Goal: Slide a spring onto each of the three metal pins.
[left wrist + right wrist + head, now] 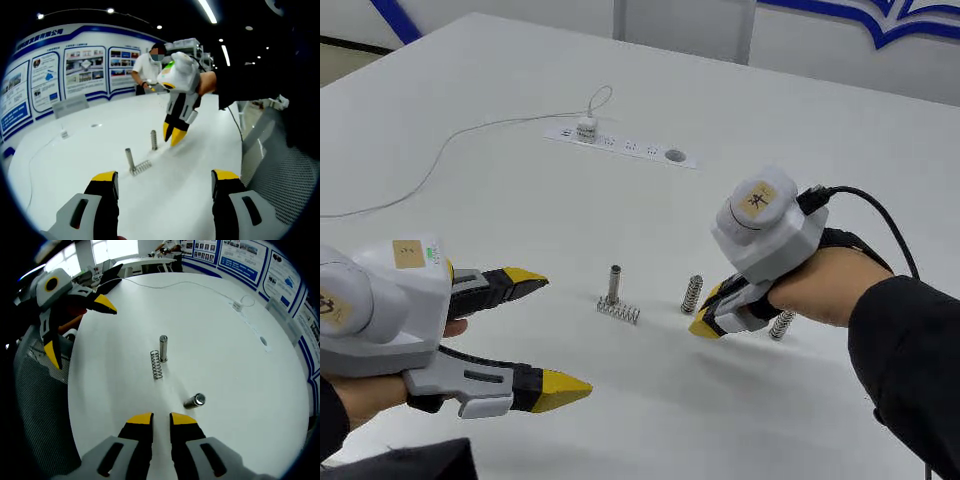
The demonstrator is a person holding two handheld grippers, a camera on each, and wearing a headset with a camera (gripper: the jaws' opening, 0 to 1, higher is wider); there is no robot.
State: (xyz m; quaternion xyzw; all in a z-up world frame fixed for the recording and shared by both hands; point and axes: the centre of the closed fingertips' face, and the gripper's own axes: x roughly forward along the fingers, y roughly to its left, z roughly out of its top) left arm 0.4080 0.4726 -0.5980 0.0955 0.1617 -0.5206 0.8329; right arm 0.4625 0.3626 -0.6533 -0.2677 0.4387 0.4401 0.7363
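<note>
Gleaming white table (520, 220), poster-lined wall (75, 65).

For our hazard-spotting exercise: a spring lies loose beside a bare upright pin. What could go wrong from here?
1. The bare pin stands unsupported on the table. A nudge while picking up the loose spring at its foot may topple it.
2. The right gripper is low beside a sprung pin and could knock it over.
3. The thin spring might slip or roll away when pinched.
</note>
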